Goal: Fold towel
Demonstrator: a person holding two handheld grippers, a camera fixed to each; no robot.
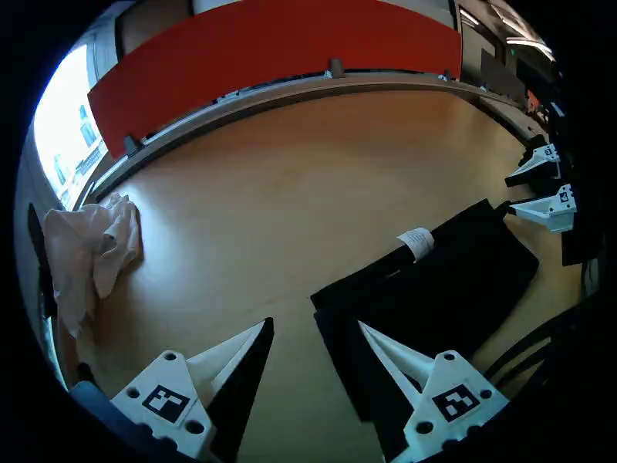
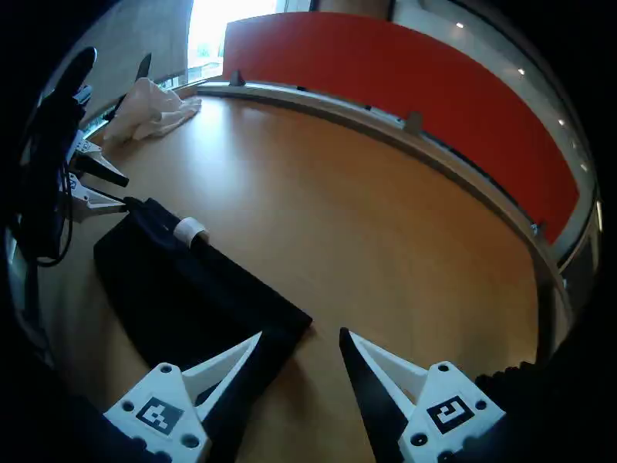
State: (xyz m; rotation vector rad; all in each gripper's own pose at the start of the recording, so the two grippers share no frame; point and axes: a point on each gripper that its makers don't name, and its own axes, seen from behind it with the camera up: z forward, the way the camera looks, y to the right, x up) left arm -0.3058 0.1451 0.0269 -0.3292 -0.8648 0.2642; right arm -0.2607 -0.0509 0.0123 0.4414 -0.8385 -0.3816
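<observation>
Left gripper [image 1: 315,328]: one; jaws stood apart with nothing clasped; one finger hung over the near end of the towel [image 1: 447,285], the other over bare counter [image 1: 308,177].
Right gripper [image 2: 301,336]: one; jaws stood apart with nothing clasped; a towel corner lay just ahead of one finger, bare wood ahead of the other.
Gripper placement: the two sat at opposite ends of the towel, facing each other along its length.
Towel count: one.
Towel position: flat on the counter, between the two grippers, at a slant to the counter's far edge.
Towel appearance: black, oblong and smooth; a doubled edge showed along the side toward the panel [image 1: 270,54]; whether more layers lay beneath could not be told.
Tag [image 1: 416,241]: one; small, white, rolled, sitting on the towel's far long edge.
Cloth [image 1: 92,247]: one; cream, crumpled in a heap at the counter's far corner, well apart from the towel.
Counter make: light wood, with a raised grey rim along the far side.
Panel details: one; red, upright behind the rim.
Cables [image 2: 46,177]: black, hanging at the towel's far end as the right gripper view showed it; number unclear.
</observation>
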